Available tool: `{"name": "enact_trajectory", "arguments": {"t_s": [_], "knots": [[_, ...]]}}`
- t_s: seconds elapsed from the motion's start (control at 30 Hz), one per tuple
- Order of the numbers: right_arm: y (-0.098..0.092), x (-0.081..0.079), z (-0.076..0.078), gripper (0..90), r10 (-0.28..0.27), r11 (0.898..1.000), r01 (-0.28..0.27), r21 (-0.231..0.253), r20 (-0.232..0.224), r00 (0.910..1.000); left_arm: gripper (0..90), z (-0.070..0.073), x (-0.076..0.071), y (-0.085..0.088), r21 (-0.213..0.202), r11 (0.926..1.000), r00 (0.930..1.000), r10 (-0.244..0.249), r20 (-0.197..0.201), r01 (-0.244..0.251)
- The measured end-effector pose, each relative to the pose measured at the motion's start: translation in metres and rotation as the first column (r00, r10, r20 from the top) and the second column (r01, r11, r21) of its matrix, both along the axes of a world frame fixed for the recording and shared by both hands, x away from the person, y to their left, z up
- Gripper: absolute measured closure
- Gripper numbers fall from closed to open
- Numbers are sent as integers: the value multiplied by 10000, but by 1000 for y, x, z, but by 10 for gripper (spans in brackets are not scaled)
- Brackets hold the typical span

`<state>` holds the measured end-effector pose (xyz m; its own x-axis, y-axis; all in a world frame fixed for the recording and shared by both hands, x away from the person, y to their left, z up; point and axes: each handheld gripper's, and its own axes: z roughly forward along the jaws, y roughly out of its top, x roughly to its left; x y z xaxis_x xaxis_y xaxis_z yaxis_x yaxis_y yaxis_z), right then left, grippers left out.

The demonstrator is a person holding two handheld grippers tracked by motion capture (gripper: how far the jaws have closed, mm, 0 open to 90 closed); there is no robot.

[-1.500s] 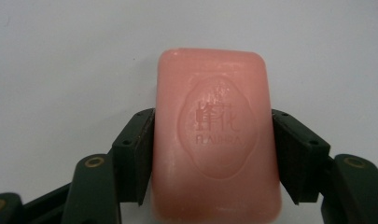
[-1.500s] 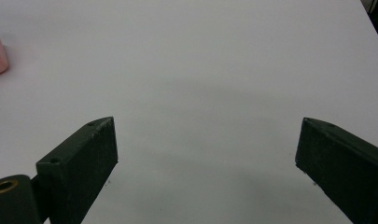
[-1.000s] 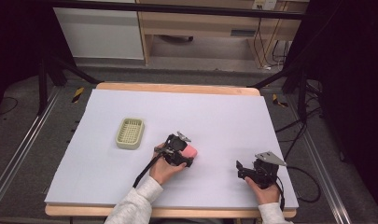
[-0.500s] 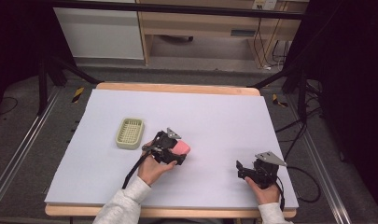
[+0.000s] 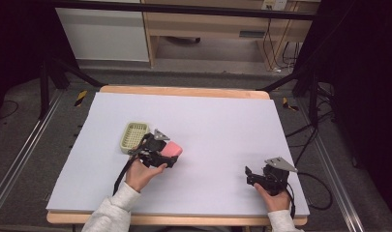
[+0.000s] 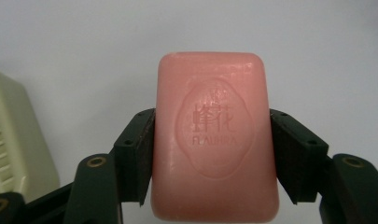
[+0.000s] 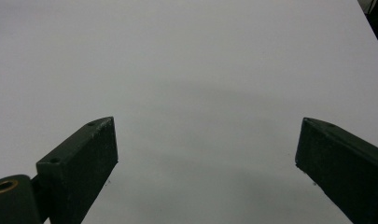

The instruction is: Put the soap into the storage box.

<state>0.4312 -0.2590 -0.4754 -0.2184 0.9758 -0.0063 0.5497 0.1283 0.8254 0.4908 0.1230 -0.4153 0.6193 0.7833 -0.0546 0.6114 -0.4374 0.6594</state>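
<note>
In the high view we see a white table [image 5: 222,125] taking up the middle of the frame, with a wooden edge along its far side. Left of centre, the left gripper [image 5: 170,155] is held in a hand [image 5: 143,175] that comes up from the bottom edge in a pale sleeve. Its jaws are clamped on a pink soap bar [image 5: 173,150], which pokes out on the gripper's right side. Just beside the gripper, up and to the left, sits a pale yellow-green soap dish [image 5: 133,134] with a slotted floor; the soap is near it but not inside it. At the lower right of the frame the right gripper [image 5: 250,175] rests low on the table with a grey three-cornered plate on top, and its jaws stand apart with nothing between them.

In the left gripper view the soap bar [image 6: 214,135] fills the centre, a rounded pink block with an embossed oval and lettering on its face. The two black jaws press against its long sides from the lower left and lower right. A corner of the soap dish [image 6: 16,140] shows at the left edge, apart from the soap.

In the right gripper view we see the right gripper [image 7: 205,149] with its jaws spread wide at the bottom corners, over bare white table [image 7: 186,60].
</note>
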Motion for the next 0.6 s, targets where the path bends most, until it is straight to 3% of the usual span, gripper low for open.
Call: {"name": "enact_trajectory", "arguments": {"t_s": [0.6], "knots": [[-1, -2, 0, 59, 12, 10000, -13, 21, 56, 10000, 374, 15, 6, 52, -326, 9942, 9942, 1038, 278, -1029]]}}
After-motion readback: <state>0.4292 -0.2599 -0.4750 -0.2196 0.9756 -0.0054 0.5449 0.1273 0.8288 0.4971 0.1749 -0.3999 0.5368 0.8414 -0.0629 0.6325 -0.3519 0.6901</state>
